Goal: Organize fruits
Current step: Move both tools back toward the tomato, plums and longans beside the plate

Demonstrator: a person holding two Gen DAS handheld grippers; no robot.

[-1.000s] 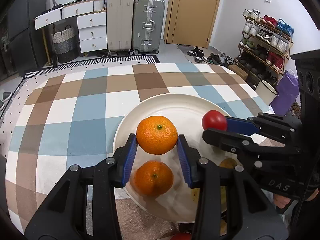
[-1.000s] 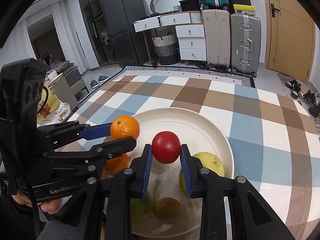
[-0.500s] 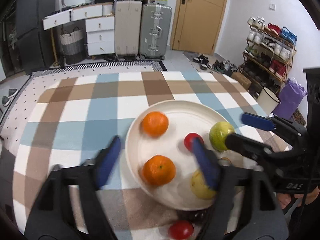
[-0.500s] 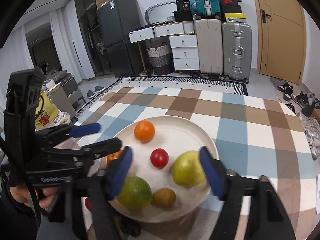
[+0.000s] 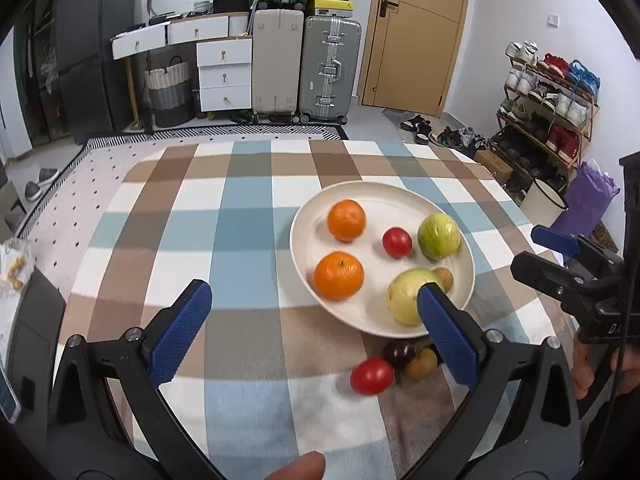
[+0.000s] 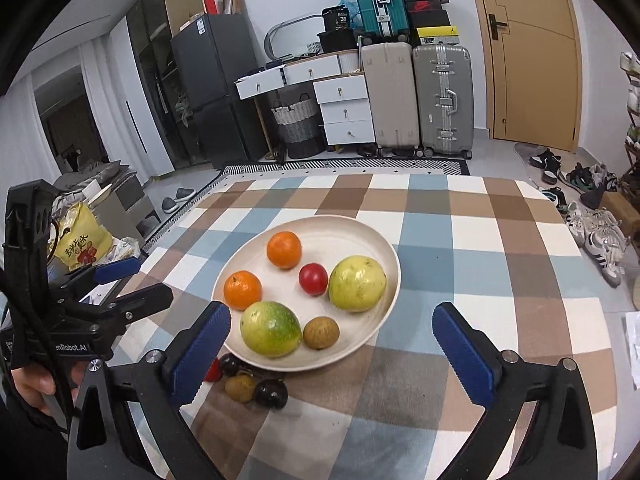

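A cream plate on the checked cloth holds two oranges, a red tomato, two yellow-green fruits and a small brown fruit. Off the plate's near edge lie a red tomato, a dark plum and a small brown fruit. My left gripper is open and empty, near the plate's left side. My right gripper is open and empty over the plate's near edge.
The checked tablecloth covers the table. A yellow bag lies off the table's left side. Suitcases, drawers and a shoe rack stand beyond the far edge.
Both grippers let go of their fruit, opened wide and drew back from the plate. The orange and the tomato now rest on the plate.
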